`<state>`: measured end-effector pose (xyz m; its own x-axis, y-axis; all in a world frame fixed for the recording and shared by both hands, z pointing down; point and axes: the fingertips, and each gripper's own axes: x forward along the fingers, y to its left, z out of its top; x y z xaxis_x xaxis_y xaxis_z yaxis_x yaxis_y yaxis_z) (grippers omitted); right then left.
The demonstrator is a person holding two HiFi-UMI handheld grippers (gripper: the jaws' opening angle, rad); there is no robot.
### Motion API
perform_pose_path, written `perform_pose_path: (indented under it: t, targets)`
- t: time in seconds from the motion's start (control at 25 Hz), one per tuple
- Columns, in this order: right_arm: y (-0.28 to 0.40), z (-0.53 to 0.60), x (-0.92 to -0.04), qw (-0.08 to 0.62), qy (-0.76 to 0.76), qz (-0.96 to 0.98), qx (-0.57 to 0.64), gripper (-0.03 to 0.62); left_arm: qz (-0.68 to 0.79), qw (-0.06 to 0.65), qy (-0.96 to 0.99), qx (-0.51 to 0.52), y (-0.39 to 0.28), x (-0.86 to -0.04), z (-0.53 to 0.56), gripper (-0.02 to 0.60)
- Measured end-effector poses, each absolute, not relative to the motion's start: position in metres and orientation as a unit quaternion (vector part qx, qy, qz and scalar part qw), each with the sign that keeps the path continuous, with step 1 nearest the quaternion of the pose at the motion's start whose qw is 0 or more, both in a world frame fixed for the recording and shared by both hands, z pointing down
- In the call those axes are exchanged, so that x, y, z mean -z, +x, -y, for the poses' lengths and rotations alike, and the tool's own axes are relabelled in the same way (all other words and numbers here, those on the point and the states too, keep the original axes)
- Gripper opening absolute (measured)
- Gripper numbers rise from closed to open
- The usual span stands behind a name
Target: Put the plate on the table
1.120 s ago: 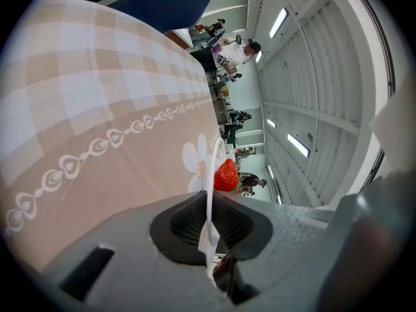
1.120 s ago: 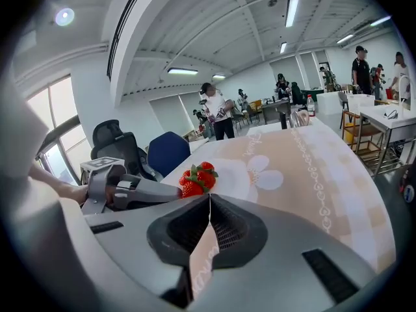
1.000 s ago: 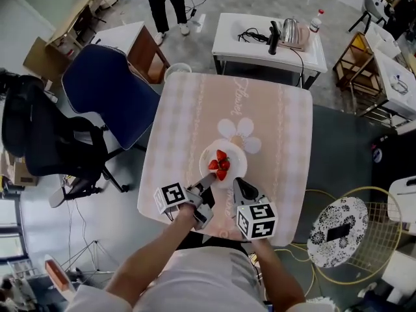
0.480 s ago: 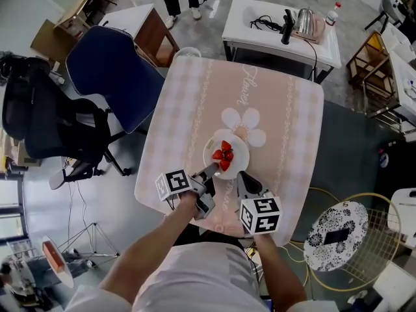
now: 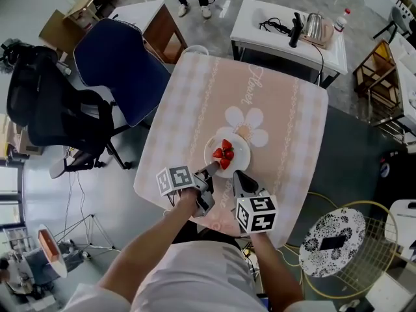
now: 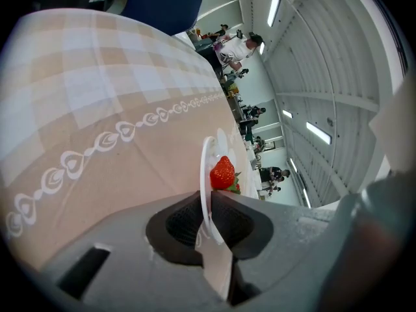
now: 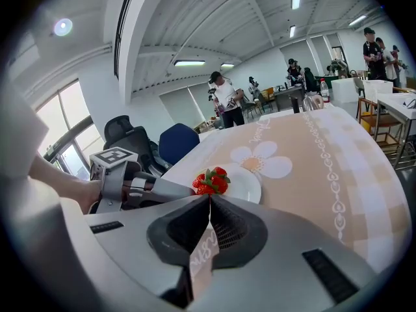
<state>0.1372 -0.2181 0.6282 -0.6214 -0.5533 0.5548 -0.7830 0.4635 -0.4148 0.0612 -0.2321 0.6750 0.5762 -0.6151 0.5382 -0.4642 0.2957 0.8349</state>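
A white plate [image 5: 240, 158] with strawberries [image 5: 224, 153] rests on the pink checked table [image 5: 195, 103], just in front of the printed flower. My left gripper [image 5: 211, 169] reaches it from the near left. In the left gripper view the plate's rim [image 6: 205, 164] stands between the two pads, which are closed against it, and a strawberry [image 6: 222, 173] shows just beyond. My right gripper [image 5: 238, 176] hovers by the plate's near edge, shut with nothing in it. In the right gripper view its jaws [image 7: 209, 201] meet below the plate [image 7: 246, 186].
A blue office chair [image 5: 123, 70] and a black chair [image 5: 45, 109] stand left of the table. A white side table [image 5: 286, 38] with a kettle is beyond it. A round patterned stool [image 5: 331, 242] stands at the right. People stand in the background.
The head view has shifted slightly. The plate and both grippers keep their places on the table, with the left gripper still at the plate's rim.
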Motion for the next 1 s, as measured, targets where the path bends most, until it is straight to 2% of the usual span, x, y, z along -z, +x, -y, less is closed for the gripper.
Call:
perform_pose_path:
  t: [0.4, 1.0]
  targets:
    - [0.131, 0.215, -0.627, 0.177, 0.387, 0.843, -0.329, 0.005, 0.483, 0.64, 0.597, -0.014, 0.055, -0.681, 0.228, 0.09]
    - [0.119, 0.208, -0.621, 0.192, 0.387, 0.844, -0.317, 0.005, 0.475, 0.645, 0.598, -0.024, 0.043, -0.684, 0.213, 0.127]
